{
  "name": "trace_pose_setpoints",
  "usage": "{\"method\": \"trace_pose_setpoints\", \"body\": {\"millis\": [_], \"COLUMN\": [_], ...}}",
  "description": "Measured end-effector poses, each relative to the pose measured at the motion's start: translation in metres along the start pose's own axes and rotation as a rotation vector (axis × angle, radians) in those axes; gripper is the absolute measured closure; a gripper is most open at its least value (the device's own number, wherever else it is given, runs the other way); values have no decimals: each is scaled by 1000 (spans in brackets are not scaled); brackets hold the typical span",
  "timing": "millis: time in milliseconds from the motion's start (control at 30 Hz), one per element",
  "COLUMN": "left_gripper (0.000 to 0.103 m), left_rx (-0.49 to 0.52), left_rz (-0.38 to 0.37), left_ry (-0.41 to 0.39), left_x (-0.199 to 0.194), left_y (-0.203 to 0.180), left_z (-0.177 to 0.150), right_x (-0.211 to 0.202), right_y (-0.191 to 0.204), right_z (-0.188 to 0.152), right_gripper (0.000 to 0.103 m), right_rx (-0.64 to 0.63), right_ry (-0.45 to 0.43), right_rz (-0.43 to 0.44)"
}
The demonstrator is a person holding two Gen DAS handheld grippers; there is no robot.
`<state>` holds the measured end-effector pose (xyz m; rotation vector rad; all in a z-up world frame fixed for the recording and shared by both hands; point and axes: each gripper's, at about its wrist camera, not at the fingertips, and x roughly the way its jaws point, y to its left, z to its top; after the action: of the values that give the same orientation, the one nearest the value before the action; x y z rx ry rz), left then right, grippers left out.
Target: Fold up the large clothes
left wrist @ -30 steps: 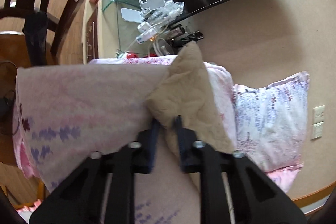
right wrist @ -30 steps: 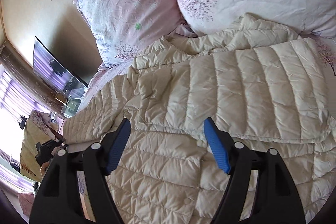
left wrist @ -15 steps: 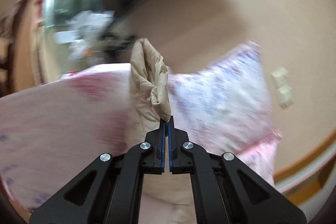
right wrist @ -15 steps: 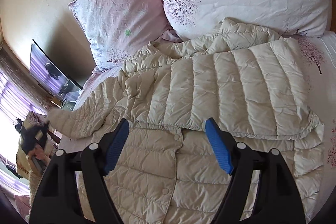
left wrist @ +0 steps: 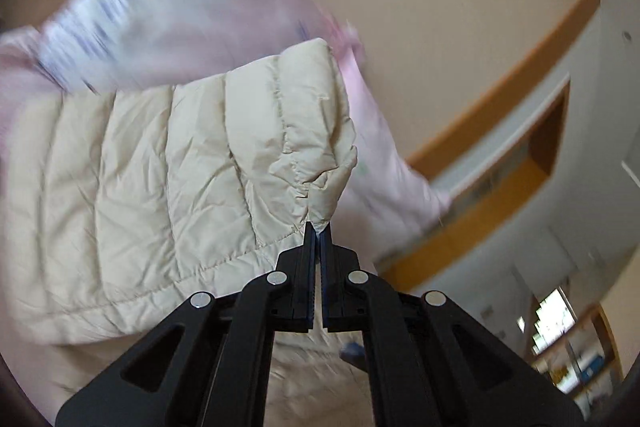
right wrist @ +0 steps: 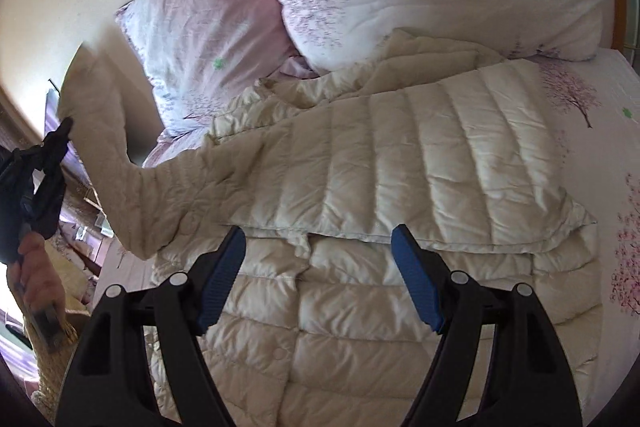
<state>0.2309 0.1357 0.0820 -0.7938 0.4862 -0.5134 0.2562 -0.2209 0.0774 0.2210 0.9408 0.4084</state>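
Clearly we are dealing with something light and puffy: the cream quilted down jacket [right wrist: 400, 163] lies spread on the bed [right wrist: 592, 131], body flat, one half already laid over the other, its collar end up against the pink flowered pillows [right wrist: 200, 39]. Our left gripper [left wrist: 319, 227] has its jaws clenched on the cuff end of a sleeve [left wrist: 328, 187], pinching only a thin ridge of fabric, and in the right wrist view that sleeve [right wrist: 120, 163] rises off the bed toward the left gripper [right wrist: 60, 131], while the rest stays down. Our right gripper [right wrist: 320, 259] hangs over the jacket's middle with its blue fingers [right wrist: 416, 291] spread wide and nothing between them. We judge the shell smooth and somewhat slippery, the filling soft and springy, so it should weigh little, sag wherever unsupported, and tend to puff back open after a fold. A stitched edge looks the surest place to hold: cuff, hem or the quilting seams, since a pinch in a fat baffle would likely slide out. For the next fold, pressing the body down with the free gripper while the sleeve is carried across would probably keep the layers from creeping.
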Motion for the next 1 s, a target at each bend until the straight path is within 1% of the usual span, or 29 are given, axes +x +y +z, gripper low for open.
{"method": "trace_pose_setpoints", "body": {"millis": [33,67,133,233,267,367,433,467,500,533,567,600,633,667,700,767,800,833,900,967,1000], "left_gripper": [103,103,103,103,103,102,101,95,67,45,10,8,8,8,8,8,8,8,8,8,8], "left_rx": [4,10,39,52,63,92,102,112,120,121,116,115,129,135,134,148,169,199,240,293,324], "left_rz": [-6,-3,23,54,75,126,130,125,119,115,118,114,95,92,93,102,122,162,222,314,377], "left_ry": [47,78,147,239,283,364,394,402,413,420,403,376,361,363,358,331,316,292,253,208,188], "left_x": [22,35,66,98,110,132,136,136,136,134,130,118,109,104,96,67,55,40,15,-16,-28], "left_y": [-3,-5,-8,-4,-2,0,-1,-2,-4,-5,-4,-6,-8,-10,-10,-10,-10,-9,-6,0,4], "left_z": [-11,-19,-38,-59,-68,-82,-87,-89,-90,-89,-89,-89,-87,-91,-89,-86,-85,-83,-78,-76,-75], "right_x": [-1,-1,-2,-1,-1,2,3,4,5,5,6,7,8,11,14,22,28,33,44,56,63], "right_y": [-3,-6,-16,-29,-33,-52,-58,-60,-63,-66,-66,-68,-68,-69,-68,-64,-59,-54,-45,-37,-31], "right_z": [0,0,0,1,1,3,5,6,8,9,10,11,13,13,14,14,15,16,18,21,21], "right_gripper": [28,28,28,28,28,28,28,28,28,28,28,28,28,28,28,28,32,34,36,40,41], "right_rx": [4,9,30,64,76,140,175,192,214,236,246,265,283,304,315,325,320,307,283,270,260], "right_ry": [-6,-10,-12,-12,-13,-10,-7,-4,0,1,3,7,12,24,38,68,84,99,124,150,164], "right_rz": [-13,-23,-41,-65,-71,-67,-45,-33,-15,11,26,54,80,116,143,179,190,194,195,202,204]}}
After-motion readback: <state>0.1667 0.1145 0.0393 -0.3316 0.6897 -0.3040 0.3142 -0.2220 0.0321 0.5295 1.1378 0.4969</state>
